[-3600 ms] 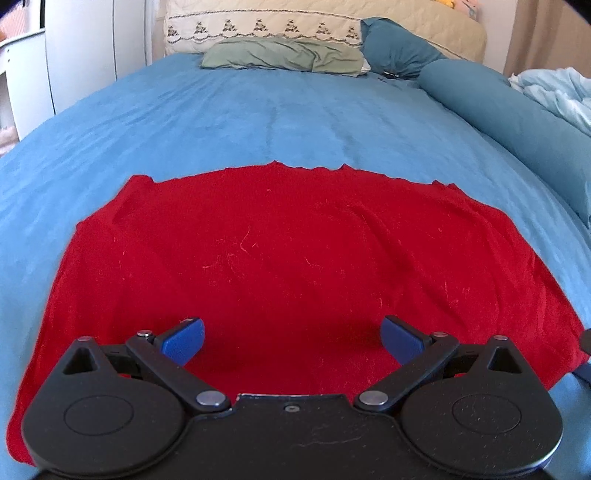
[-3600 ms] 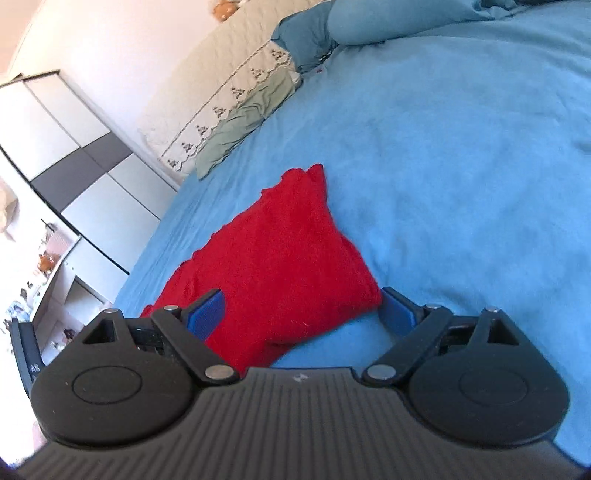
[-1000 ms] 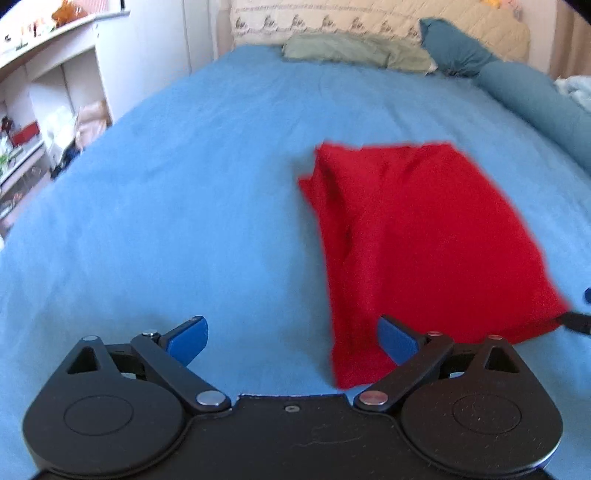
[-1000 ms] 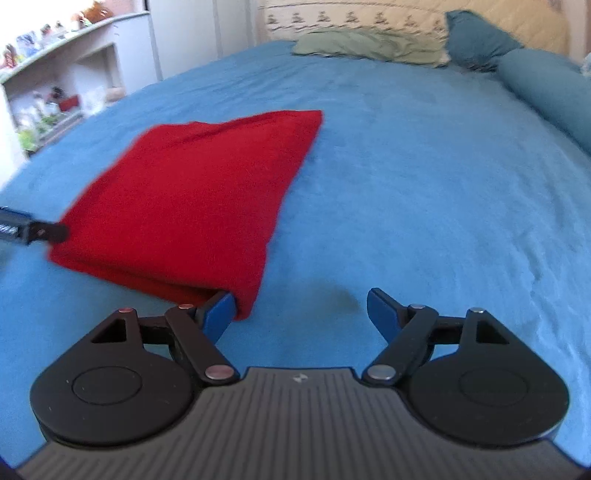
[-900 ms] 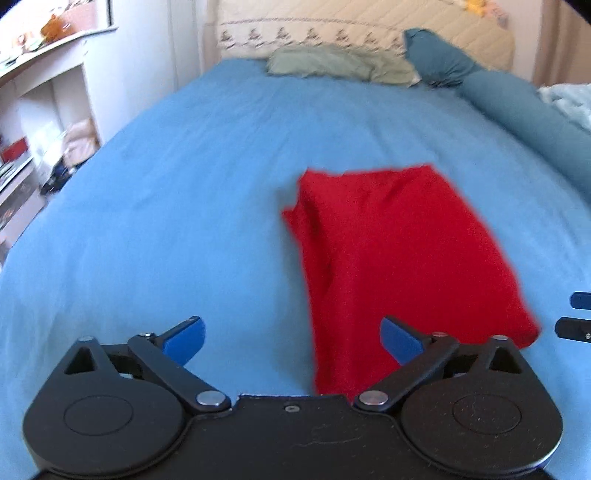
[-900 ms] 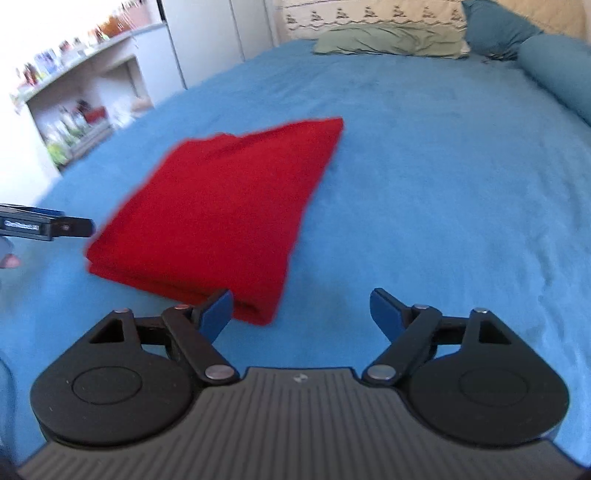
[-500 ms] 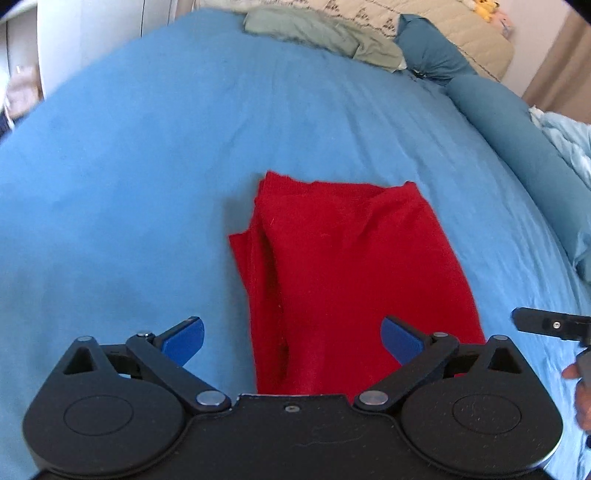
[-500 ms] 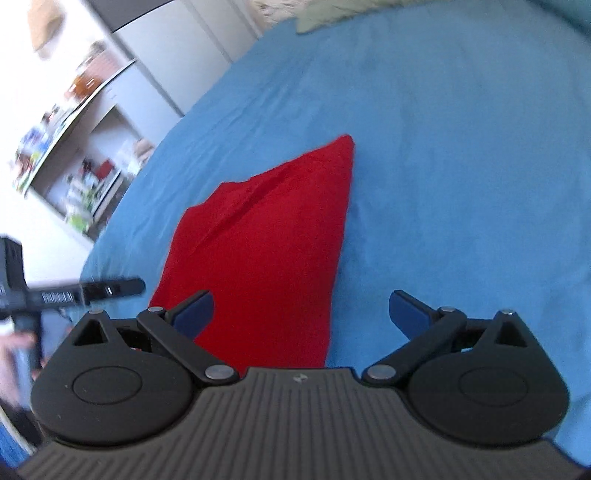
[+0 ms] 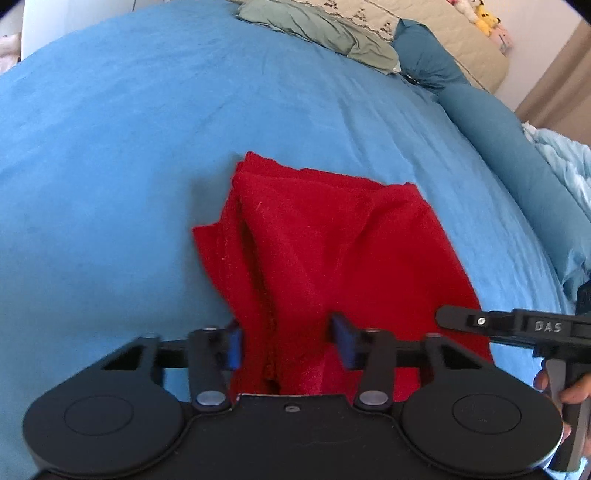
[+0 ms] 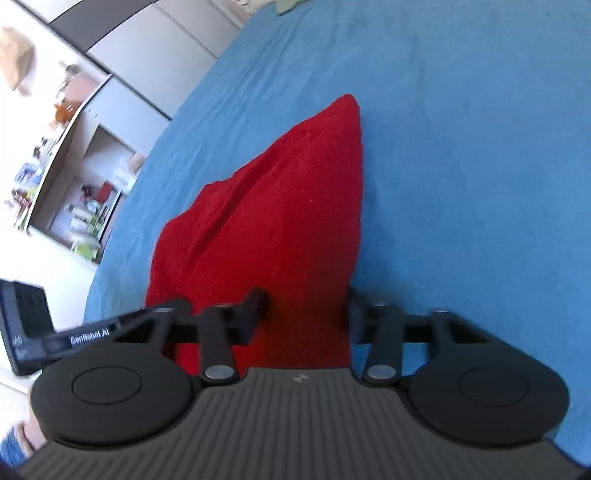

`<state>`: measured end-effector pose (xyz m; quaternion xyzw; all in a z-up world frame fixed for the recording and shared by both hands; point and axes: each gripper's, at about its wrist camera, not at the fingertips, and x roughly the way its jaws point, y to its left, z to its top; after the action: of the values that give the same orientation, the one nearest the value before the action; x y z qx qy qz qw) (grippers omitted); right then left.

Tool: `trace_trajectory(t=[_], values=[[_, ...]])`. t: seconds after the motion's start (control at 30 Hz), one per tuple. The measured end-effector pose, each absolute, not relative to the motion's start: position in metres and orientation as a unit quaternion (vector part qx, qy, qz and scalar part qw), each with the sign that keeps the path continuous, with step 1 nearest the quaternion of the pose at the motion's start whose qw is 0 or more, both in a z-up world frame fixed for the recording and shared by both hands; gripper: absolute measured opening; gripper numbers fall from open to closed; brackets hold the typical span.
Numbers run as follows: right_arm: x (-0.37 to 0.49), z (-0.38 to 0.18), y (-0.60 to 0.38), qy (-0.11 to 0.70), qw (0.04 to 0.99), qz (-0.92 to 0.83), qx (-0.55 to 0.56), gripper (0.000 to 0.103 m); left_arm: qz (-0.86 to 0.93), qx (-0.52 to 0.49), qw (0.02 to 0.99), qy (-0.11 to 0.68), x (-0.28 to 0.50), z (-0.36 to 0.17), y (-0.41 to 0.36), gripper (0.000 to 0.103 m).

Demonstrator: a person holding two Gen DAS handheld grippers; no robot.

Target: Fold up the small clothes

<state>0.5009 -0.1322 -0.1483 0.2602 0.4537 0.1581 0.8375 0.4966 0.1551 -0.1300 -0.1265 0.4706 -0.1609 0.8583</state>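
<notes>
A red garment, folded into a narrow strip, lies on the blue bedspread. My left gripper straddles its near left corner, jaws partly closed with red cloth bunched between them. My right gripper straddles the near right corner of the garment, jaws narrowed around the cloth. The right gripper also shows at the right edge of the left wrist view. Neither pair of pads is seen pressed fully together.
Pillows and a teal bolster lie at the head and right side of the bed. A white shelf unit with clutter and wardrobe doors stand off the left side.
Both grippers have moved in onto the near edge of the folded garment and their jaws have narrowed around its two corners. The cloth has bunched up slightly near the left gripper.
</notes>
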Motion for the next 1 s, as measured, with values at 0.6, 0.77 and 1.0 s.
trace_trajectory(t=[0.6,0.77,1.0], values=[[0.322,-0.076,-0.221,0.417,0.866,0.153,0.229,0.037,-0.189,-0.109,0.876,0.430,0.336,-0.068,0.054,0.027],[0.272,-0.108,-0.255,0.432,0.862,0.121,0.235,0.038,-0.186,-0.077,0.873,0.445,0.309,-0.094,0.014,0.028],[0.246,-0.124,-0.266,0.411,0.888,0.068,0.193,0.092,-0.135,-0.009,0.899,0.416,0.288,-0.095,0.007,0.090]])
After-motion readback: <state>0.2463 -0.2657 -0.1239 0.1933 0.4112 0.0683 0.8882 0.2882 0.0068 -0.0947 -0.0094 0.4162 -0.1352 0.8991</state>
